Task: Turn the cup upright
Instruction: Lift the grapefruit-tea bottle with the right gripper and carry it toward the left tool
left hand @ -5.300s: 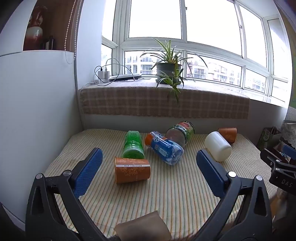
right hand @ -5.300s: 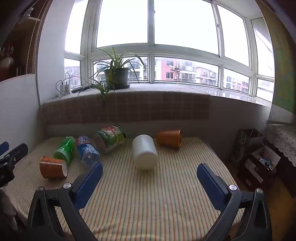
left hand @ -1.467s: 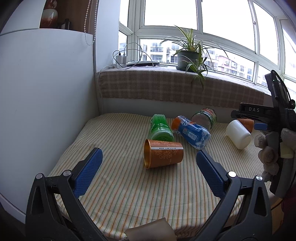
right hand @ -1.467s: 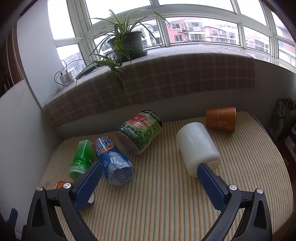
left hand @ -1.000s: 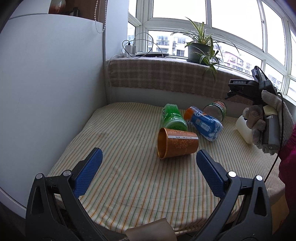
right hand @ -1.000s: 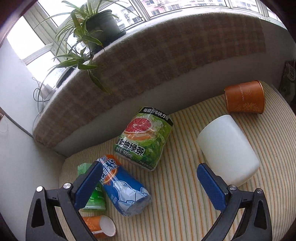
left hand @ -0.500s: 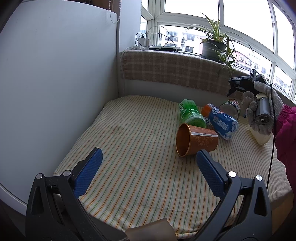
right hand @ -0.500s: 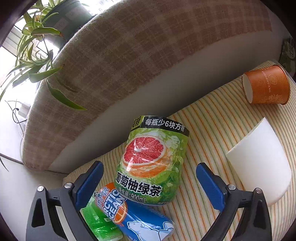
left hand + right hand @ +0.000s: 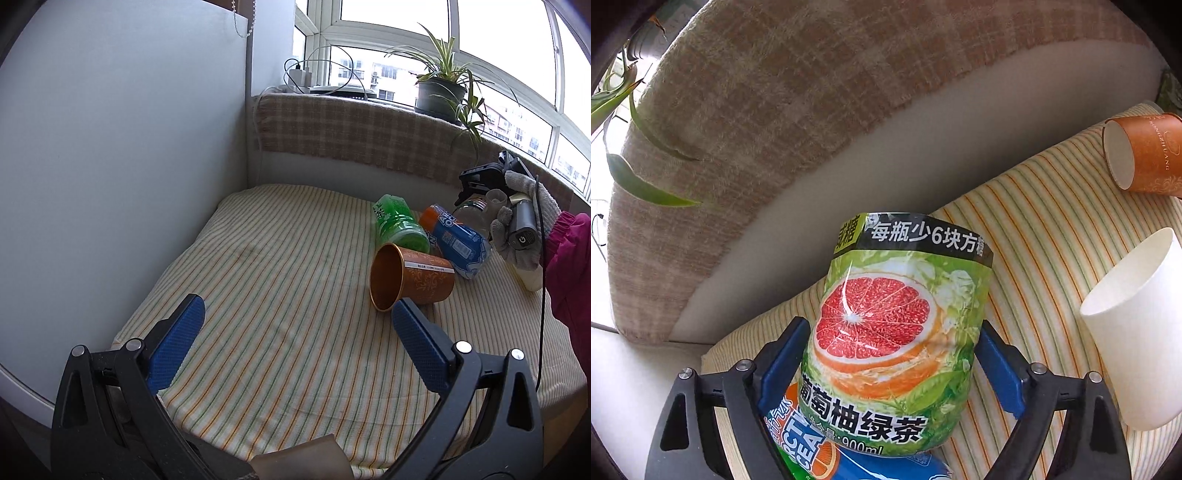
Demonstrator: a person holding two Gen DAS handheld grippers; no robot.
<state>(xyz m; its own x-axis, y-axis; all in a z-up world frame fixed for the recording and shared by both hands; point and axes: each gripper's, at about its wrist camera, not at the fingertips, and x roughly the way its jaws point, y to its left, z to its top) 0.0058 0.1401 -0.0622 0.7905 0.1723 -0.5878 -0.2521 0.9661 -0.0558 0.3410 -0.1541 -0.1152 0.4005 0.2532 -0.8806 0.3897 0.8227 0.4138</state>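
Observation:
A cut-bottle cup with a grapefruit green-tea label (image 9: 897,354) lies on its side on the striped cloth (image 9: 1045,206). My right gripper (image 9: 890,350) is open, its two blue fingers on either side of this cup; contact is unclear. In the left wrist view the right gripper (image 9: 480,181), in a gloved hand, is over the same clear cup (image 9: 471,216). My left gripper (image 9: 295,332) is open and empty above the cloth, left of an orange cup (image 9: 410,277) that lies on its side.
A blue cut-bottle cup (image 9: 456,240) and a green one (image 9: 397,225) lie next to the orange cup. A white cup (image 9: 1137,365) and a second orange cup (image 9: 1145,162) lie at the right. A white panel (image 9: 129,166) stands on the left, a plaid-covered sill (image 9: 362,133) behind.
My right gripper has moved forward and down until its fingers straddle the grapefruit-label cup. My left gripper has shifted left, so the orange cup sits further right in its view.

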